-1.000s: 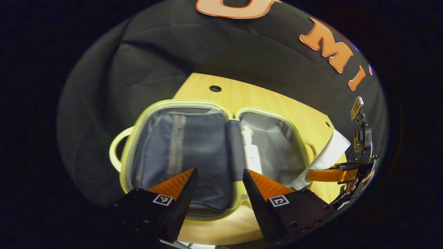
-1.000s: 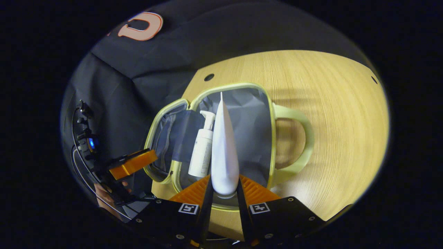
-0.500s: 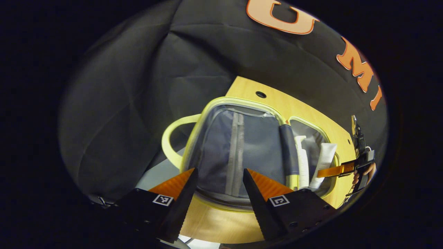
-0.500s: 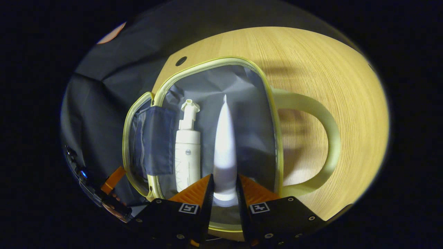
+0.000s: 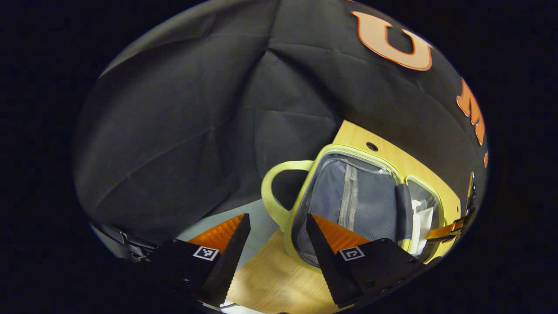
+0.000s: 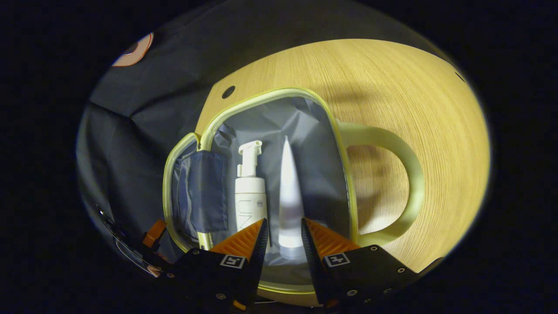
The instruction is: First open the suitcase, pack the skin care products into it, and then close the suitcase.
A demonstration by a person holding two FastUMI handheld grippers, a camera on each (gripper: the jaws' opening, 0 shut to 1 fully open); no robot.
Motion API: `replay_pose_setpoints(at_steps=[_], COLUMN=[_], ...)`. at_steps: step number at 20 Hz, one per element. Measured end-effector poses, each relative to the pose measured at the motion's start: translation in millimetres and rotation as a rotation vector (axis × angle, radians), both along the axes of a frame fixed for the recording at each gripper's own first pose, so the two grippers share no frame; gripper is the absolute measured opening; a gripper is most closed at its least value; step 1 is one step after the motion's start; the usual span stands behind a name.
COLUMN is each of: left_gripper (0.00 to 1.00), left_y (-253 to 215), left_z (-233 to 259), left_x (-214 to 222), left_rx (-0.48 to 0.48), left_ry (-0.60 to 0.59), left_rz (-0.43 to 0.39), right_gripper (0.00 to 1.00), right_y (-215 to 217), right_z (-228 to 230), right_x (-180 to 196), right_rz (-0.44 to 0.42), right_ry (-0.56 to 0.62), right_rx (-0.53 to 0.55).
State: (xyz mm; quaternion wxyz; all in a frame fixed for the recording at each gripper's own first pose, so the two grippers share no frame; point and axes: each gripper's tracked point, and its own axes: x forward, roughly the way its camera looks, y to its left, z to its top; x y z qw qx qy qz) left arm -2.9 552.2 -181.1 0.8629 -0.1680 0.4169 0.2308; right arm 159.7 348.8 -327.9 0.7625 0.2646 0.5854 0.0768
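Tabletop suitcase — tube between right tongs

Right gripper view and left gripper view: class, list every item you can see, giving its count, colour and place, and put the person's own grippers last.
Suitcase: one, pale yellow-green shell with grey lining, lying open on the table.
Suitcase handles: two, pale yellow-green, one at each outer end of the open case.
Pump bottle: one, white, lying in the half nearer the right gripper.
Tube: one, white, lying beside the pump bottle in the same half.
Table: one, light wood, under the case.
Booth wall: one, black cloth, behind the table.
Right gripper: one, jaws parted around the tube's cap end.
Left gripper: one, open, over the case's near edge.
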Motion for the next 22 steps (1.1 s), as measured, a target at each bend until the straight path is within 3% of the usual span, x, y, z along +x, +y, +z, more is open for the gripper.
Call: replay_pose_setpoints(at_steps=[4, 5, 6, 7, 9, 10, 16, 20, 21, 22], left_gripper=[0.85, 0.84, 0.85, 0.89, 0.89, 0.89, 0.89, 0.42, 0.25, 0.27], left_y=[9.1, 3.1, 2.2, 14.7, 34.1, 45.6, 45.4, 36.6, 38.5, 36.8], left_z=[-12.1, -17.2, -17.1, -12.3, 1.5, 4.4, -44.5, -54.1, -65.0, -62.8], left_x=[4.5, 6.9, 6.8, 10.6, 21.2, 20.0, 26.5, 34.0, 38.7, 38.7], left_rx=[-0.023, -0.058, -0.082, -0.1, -0.202, -0.205, -0.385, -0.487, -0.484, -0.478], left_ry=[-0.073, -0.069, -0.081, -0.111, -0.192, -0.196, -0.068, -0.047, -0.036, -0.034], left_rz=[0.061, 0.067, 0.094, 0.151, 0.288, 0.321, 0.339, 0.347, 0.341, 0.326], right_gripper=[0.67, 0.6, 0.71, 0.72, 0.77, 0.78, 0.81, 0.81, 0.81, 0.82], right_y=[-13.0, -17.4, -21.5, -25.8, -35.5, -43.6, -99.8, -140.5, -149.4, -155.0], right_z=[41.1, 54.5, 71.3, 85.7, 109.7, 118.7, 136.8, 145.9, 147.4, 151.1], right_x=[5.0, 4.3, 1.7, 1.5, -2.1, -3.5, -22.3, -34.5, -38.0, -40.4], right_rz=[-0.07, -0.081, -0.096, -0.114, -0.161, -0.188, -0.279, -0.362, -0.383, -0.391], right_ry=[-0.114, -0.141, -0.174, -0.206, -0.258, -0.277, -0.316, -0.336, -0.335, -0.345], right_rx=[0.04, 0.048, 0.062, 0.077, 0.103, 0.104, 0.033, 0.005, -0.002, 0.0])
